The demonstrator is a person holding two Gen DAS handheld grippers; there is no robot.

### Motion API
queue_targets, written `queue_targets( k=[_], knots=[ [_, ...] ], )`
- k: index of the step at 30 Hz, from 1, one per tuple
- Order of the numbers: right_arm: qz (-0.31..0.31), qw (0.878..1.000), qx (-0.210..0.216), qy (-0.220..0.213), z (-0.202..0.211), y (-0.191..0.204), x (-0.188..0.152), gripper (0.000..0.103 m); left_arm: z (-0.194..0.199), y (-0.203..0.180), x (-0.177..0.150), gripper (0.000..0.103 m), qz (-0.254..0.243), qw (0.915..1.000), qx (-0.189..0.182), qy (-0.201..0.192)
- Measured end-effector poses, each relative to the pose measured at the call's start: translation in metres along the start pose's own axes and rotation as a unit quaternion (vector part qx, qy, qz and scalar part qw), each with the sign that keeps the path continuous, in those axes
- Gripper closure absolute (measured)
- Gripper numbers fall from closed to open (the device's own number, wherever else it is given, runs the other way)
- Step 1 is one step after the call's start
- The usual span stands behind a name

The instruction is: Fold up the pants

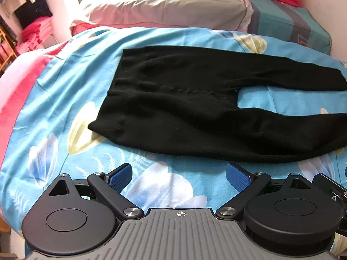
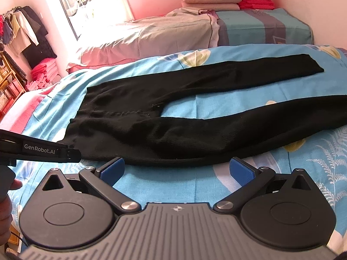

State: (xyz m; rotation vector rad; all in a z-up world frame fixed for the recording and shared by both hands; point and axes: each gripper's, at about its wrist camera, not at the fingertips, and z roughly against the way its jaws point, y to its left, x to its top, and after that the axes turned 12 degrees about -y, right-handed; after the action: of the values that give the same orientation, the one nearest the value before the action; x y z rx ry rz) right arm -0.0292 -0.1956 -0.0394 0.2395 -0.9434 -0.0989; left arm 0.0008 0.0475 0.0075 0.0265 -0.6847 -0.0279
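Fingers [image 1: 122,176] of the left gripper [image 1: 179,176] stand wide apart with nothing between them, hovering just short of the near edge of the black pants [image 1: 195,108]. Those of the right gripper [image 2: 176,170] are spread the same way and hold nothing, their blue pads level with the hem of the nearer leg [image 2: 238,121].

Both tools sit side by side along the near long edge of the garment, which suggests a lengthwise fold is planned: take the near leg at two places and carry it over onto the far leg [image 2: 249,69]. The open stance fits that reading, since each gripper needs a gap to slide over the cloth edge before closing.

The pants lie flat on the bed's blue floral cover [image 1: 65,91], waistband [image 1: 112,86] toward the left and both legs running off to the right, parted in a narrow V from the crotch. Spreading them smooth like this leaves the edges easy to reach and keeps wrinkles out of the fold. The knit looks soft and limp, so it will likely sag between two grip points.

In the right wrist view the left tool's side enters at the left edge, and its label [image 2: 40,146] reads "GenRobot.AI". No other writing is legible.
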Motion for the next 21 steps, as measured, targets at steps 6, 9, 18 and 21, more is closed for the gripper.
queue_targets(
  k=[6,9,18,21],
  knots=[
    [-0.001,1.0,0.003,-0.004,0.0008,-0.0001,0.001,0.001,-0.001,-0.0008,0.0008,0.0,0.001,1.0,-0.001,0.0],
    [-0.001,1.0,0.005,-0.005,0.0012,-0.0002,0.0013,0.001,-0.0011,-0.0015,0.0013,0.0,0.0,1.0,-0.002,0.0],
    [-0.007,1.0,0.002,-0.003,0.0006,-0.004,0.0,0.001,-0.0017,-0.0044,-0.0004,0.0,-0.005,1.0,0.003,0.004],
    [-0.013,1.0,0.001,-0.001,0.0001,-0.006,-0.0006,0.001,-0.0018,-0.0061,-0.001,0.0,-0.009,0.9999,0.005,0.005]
  ],
)
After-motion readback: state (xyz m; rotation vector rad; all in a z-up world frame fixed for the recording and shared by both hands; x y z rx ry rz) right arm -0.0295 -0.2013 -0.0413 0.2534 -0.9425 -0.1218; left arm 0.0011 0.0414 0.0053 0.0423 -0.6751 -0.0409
